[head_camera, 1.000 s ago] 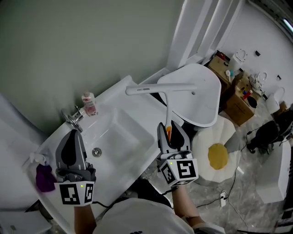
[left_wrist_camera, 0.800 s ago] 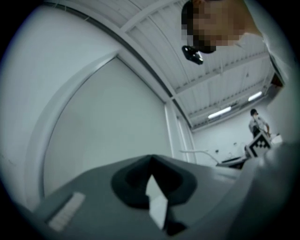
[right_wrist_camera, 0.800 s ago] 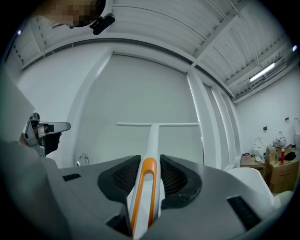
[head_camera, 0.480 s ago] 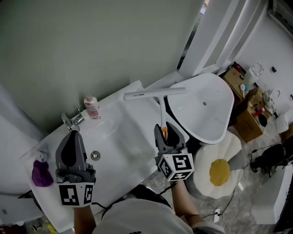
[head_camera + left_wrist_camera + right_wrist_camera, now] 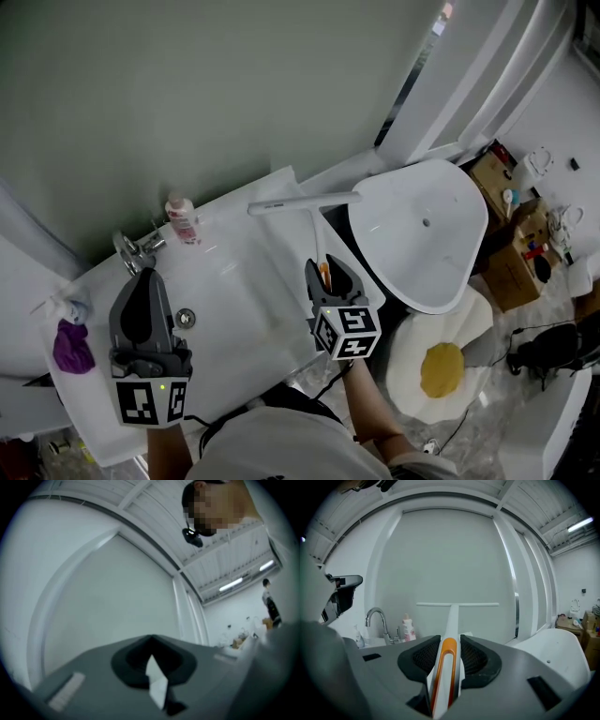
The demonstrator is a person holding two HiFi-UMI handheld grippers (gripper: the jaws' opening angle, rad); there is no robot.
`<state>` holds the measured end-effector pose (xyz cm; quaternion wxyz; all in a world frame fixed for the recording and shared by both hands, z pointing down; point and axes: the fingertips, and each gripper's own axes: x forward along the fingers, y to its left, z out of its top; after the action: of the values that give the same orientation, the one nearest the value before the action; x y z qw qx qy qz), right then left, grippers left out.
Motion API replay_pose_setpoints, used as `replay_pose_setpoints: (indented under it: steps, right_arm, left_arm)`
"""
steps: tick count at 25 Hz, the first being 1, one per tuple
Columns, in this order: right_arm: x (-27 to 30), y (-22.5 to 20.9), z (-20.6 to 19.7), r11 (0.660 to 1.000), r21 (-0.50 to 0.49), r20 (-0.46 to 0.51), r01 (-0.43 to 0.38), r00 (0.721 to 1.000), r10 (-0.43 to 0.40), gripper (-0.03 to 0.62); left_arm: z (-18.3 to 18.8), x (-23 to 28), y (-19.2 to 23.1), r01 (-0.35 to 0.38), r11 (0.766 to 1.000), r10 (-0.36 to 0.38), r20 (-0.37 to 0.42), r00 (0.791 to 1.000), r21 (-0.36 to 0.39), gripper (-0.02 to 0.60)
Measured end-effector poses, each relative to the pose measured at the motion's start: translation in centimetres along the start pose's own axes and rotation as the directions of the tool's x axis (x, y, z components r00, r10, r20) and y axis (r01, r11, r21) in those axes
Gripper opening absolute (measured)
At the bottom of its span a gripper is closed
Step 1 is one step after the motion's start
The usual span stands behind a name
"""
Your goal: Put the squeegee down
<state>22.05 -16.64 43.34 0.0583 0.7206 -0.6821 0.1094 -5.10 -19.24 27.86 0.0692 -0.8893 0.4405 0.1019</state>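
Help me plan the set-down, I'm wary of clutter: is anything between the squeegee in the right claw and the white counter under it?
Nothing visible does. The right claw holds the squeegee over bare counter beside the basin; the bottle and faucet stand further left, at the back.

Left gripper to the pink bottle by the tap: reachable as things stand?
Probably yes. The left gripper hangs over the sink, with the pink bottle just ahead beside the tap and nothing between them. Its jaws are together, so they'd need opening first.
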Motion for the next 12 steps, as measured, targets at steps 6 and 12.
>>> replay_pose_setpoints:
  steps: [6,12]
  right_arm:
    - [3.4,-0.2,-2.3,0.999,-0.018,-0.081,-0.049,0.996,0.047,0.129]
    - [6.6,0.1,-4.7,0.995,-0.010,-0.156,-0.100,0.983,0.097,0.130]
  left_arm:
    - [-0.5,0.0,0.0,-0.050,0.999,0.050,-0.016,0.999,0.016,0.008]
    - [-0.8,-0.6,0.6,-0.114,0.993,0.115,-0.032,0.993,0.038,0.008]
